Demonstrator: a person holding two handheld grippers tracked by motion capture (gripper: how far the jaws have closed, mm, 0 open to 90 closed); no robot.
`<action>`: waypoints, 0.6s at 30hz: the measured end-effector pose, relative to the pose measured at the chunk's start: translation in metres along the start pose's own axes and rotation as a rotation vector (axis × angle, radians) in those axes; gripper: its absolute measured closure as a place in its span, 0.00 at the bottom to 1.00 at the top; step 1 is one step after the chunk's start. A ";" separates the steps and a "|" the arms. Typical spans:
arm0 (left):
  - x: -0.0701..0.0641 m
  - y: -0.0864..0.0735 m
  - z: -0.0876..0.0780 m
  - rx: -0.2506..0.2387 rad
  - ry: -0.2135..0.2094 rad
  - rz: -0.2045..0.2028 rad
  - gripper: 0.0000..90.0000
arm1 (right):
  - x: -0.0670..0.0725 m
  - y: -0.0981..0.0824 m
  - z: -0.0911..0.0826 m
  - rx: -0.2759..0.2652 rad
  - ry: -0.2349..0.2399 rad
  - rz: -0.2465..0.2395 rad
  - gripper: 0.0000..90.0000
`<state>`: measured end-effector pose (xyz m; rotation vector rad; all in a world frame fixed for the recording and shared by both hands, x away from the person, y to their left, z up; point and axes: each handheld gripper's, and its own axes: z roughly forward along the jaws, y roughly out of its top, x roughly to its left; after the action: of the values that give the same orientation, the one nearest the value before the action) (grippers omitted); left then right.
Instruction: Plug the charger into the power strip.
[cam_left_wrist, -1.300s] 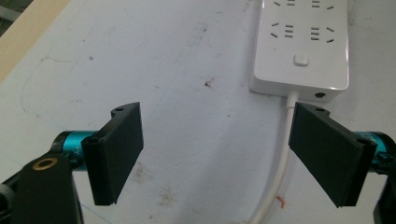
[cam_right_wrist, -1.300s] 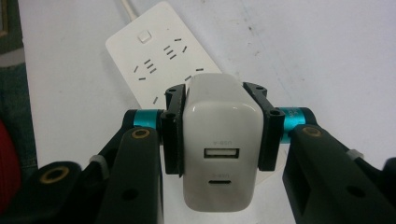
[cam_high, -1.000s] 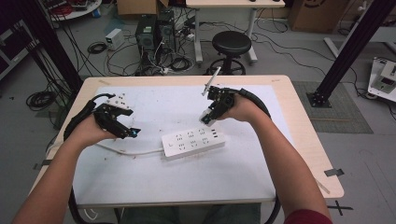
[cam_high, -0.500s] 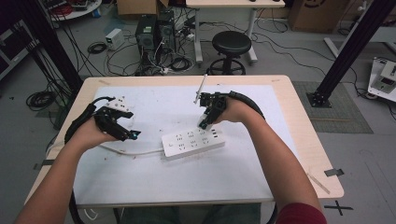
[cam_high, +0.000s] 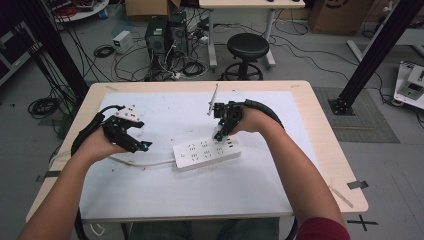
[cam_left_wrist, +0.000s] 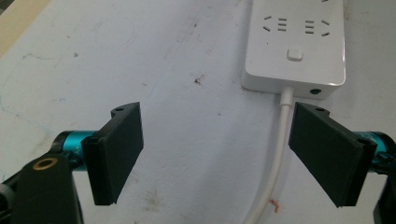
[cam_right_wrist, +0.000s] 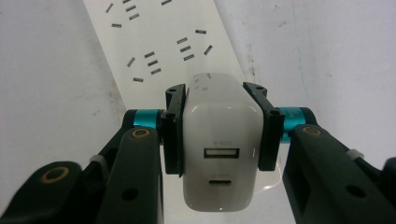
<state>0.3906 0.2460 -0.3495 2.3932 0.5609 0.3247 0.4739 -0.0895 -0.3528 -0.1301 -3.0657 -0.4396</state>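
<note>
A white power strip (cam_high: 206, 151) lies mid-table on the white mat, its cord (cam_high: 140, 162) running left. My right gripper (cam_high: 219, 135) points down over the strip's right end and is shut on a white charger block (cam_right_wrist: 219, 135) with two ports on its top face. In the right gripper view the strip (cam_right_wrist: 159, 42) stretches away under the charger. My left gripper (cam_high: 140, 146) hovers open left of the strip. In the left gripper view its jaws stand wide apart, with the cord (cam_left_wrist: 275, 158) just inside the right one and the strip's switch end (cam_left_wrist: 295, 51) ahead.
The white mat (cam_high: 200, 195) covers most of the wooden table (cam_high: 330, 150). Behind the table are a black stool (cam_high: 247, 47), computer towers (cam_high: 165, 35) and floor cables. A black frame post (cam_high: 370, 55) stands at the right.
My right gripper has come down and slightly left with the charger, ending over the strip's right end. The left gripper has stayed where it was.
</note>
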 end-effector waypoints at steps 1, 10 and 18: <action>0.000 0.000 0.000 0.000 0.000 0.000 0.20 | 0.000 0.000 0.000 0.000 0.000 0.000 0.70; 0.000 -0.002 0.001 0.006 0.004 -0.006 0.20 | 0.001 0.001 0.005 0.013 -0.007 -0.062 0.70; -0.002 -0.001 0.005 0.008 -0.001 -0.006 0.20 | 0.008 0.012 0.007 0.077 -0.046 -0.209 0.70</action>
<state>0.3904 0.2427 -0.3539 2.3991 0.5695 0.3196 0.4667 -0.0755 -0.3554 0.1874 -3.1489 -0.3308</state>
